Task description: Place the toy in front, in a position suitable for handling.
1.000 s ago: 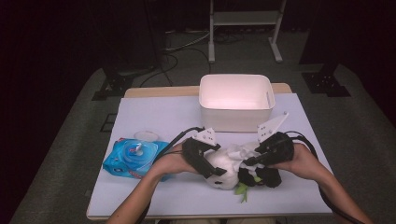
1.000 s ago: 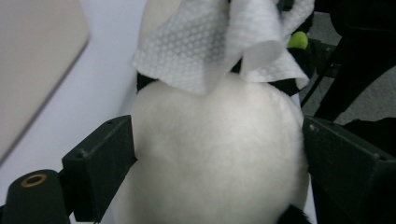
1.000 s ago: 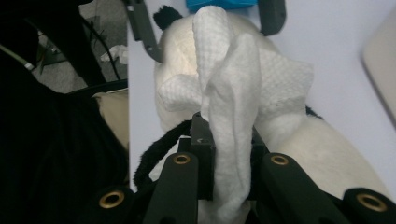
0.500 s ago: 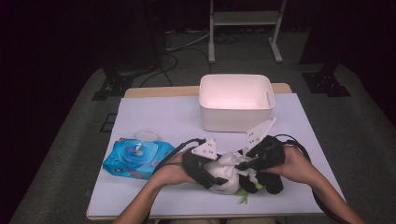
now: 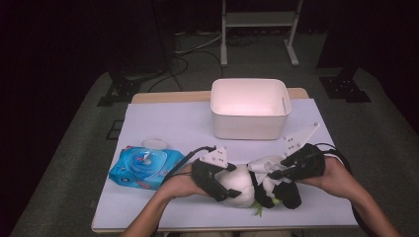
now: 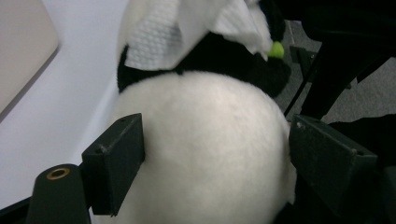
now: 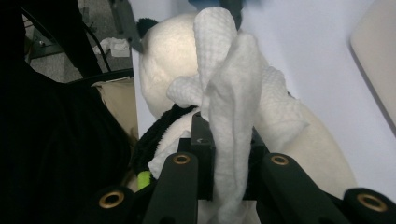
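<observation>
High view showed a panda toy point(image 5: 249, 185) lying low in the middle of the frame on the white table point(image 5: 163, 123), with a white bin point(image 5: 249, 111) above it and a blue wipes pack point(image 5: 143, 168) at the left. Left gripper view showed the left gripper point(image 6: 212, 154) with its jaws wide on both sides of the panda's round white body; they had just opened a bit more. Right gripper view showed the right gripper point(image 7: 229, 175) pinched tight on a white wipe point(image 7: 229, 98) in the middle, lying over the panda.
</observation>
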Demonstrator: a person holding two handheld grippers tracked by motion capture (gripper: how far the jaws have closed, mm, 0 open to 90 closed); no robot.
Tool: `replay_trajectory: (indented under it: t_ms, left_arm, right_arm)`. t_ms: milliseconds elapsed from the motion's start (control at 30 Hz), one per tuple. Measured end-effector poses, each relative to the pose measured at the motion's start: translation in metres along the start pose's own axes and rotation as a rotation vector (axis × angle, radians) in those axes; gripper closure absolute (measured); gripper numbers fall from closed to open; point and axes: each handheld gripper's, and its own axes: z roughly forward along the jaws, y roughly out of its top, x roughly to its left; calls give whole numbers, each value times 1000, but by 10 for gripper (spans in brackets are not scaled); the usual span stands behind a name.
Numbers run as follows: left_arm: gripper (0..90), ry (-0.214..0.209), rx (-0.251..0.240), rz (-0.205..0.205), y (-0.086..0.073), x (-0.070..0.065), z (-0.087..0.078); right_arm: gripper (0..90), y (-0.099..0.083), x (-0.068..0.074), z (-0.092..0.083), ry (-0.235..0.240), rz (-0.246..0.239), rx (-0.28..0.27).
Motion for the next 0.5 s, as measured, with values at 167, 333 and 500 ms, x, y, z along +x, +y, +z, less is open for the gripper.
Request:
replay_trajectory:
  t_ms: [167,333,500]
  left_arm:
    - [132,-6,50,-6,8,4,9]
    - [94,-32,104,-53,8,10,25]
    - [235,-29,120,-21,7,9,35]
  right_arm:
    - [810,-5,3,6,28,3,-7]
    - [812,-11,8,8,34,-3,13]
    - [811,-13,9,7,35,1,28]
